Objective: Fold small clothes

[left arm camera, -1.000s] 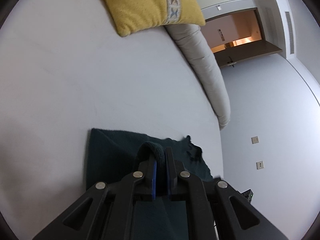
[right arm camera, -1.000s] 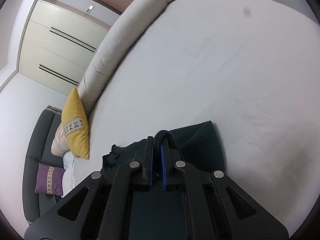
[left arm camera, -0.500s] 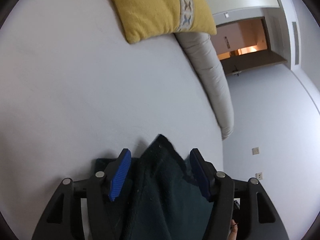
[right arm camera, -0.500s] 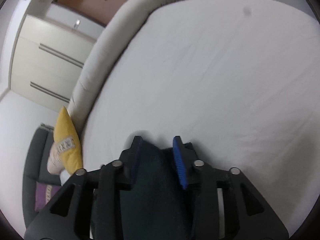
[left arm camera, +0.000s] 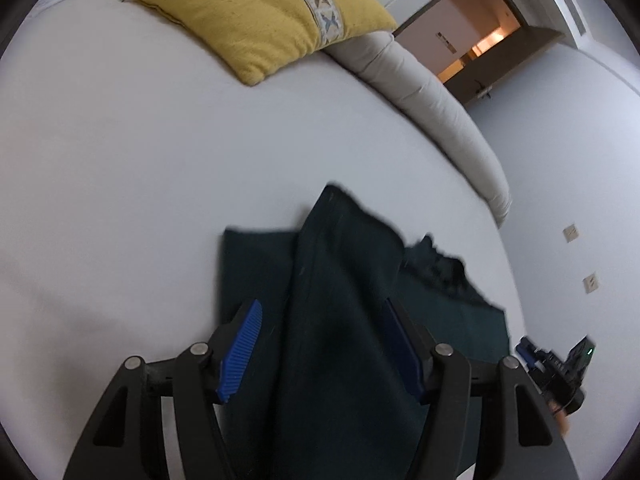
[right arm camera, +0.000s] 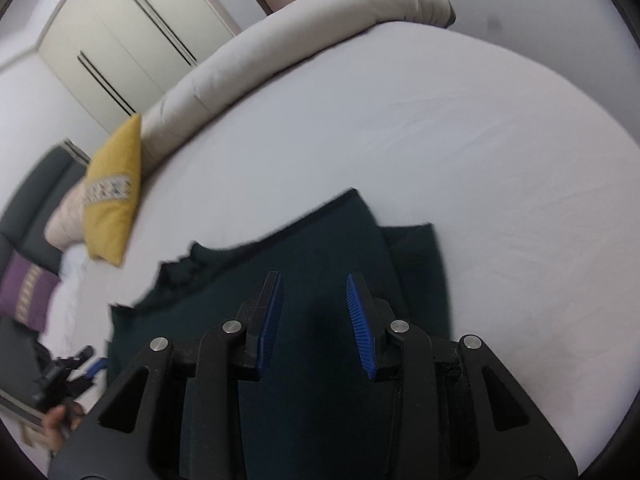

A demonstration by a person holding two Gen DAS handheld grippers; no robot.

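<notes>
1. The left gripper [left arm camera: 320,352] is hovering with its jaws spread wide, gripping nothing; the blue ribbed pads [left arm camera: 240,354] are standing apart on either side of a raised fold of cloth.
2. The right gripper [right arm camera: 316,320] is likewise hanging with its jaws released and apart, and nothing is being pinched between its blue pads [right arm camera: 360,322].
3. The dark green garment [left arm camera: 344,300] is lying on the near part of the white bed [left arm camera: 140,160], partly folded over itself, with an upper layer sitting on a wider lower layer.
4. In the left wrist view, a folded corner of the garment is pointing toward the far side of the bed, and a ragged, rumpled edge is showing to the right of it.
5. In the right wrist view, the garment [right arm camera: 328,256] is spreading out under and ahead of the jaws, with its rumpled edge trailing off to the left.
6. A yellow cushion [left arm camera: 260,12] with a patterned band is resting at the far end of the bed, well apart from the garment.
7. A long beige bolster [right arm camera: 280,52] is running along the far edge of the bed, touching the cushion.
8. The right gripper [left arm camera: 556,364] is showing at the right edge of the left wrist view, near the garment's right side.
</notes>
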